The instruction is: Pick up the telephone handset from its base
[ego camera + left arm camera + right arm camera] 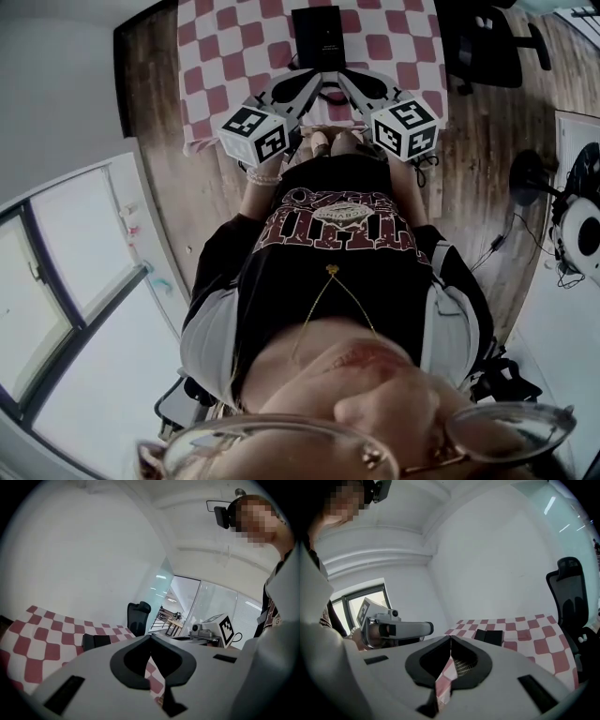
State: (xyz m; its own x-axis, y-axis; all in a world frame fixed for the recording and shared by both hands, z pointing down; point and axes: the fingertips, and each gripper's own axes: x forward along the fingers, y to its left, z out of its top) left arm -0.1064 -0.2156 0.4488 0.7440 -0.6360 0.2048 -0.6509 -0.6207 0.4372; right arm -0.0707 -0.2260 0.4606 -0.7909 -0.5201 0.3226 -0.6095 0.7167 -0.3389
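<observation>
The black telephone (318, 37) sits on the red-and-white checked tablecloth (234, 37), its handset lying on the base. Both grippers hover over the table's near edge, just short of the phone, and touch nothing. My left gripper (314, 82) is shut and empty; in its own view its tips (151, 637) meet, with the phone (96, 641) ahead to the left. My right gripper (345, 82) is shut too; in its own view its tips (451, 637) meet, and the phone (490, 636) lies ahead to the right. Each gripper appears in the other's view: the left gripper (393, 629), the right gripper (211, 630).
A black office chair (487, 42) stands at the table's right side, also in the left gripper view (138, 616) and the right gripper view (569, 592). Cables and round equipment (581, 225) lie on the wooden floor to the right. The person's torso fills the near space.
</observation>
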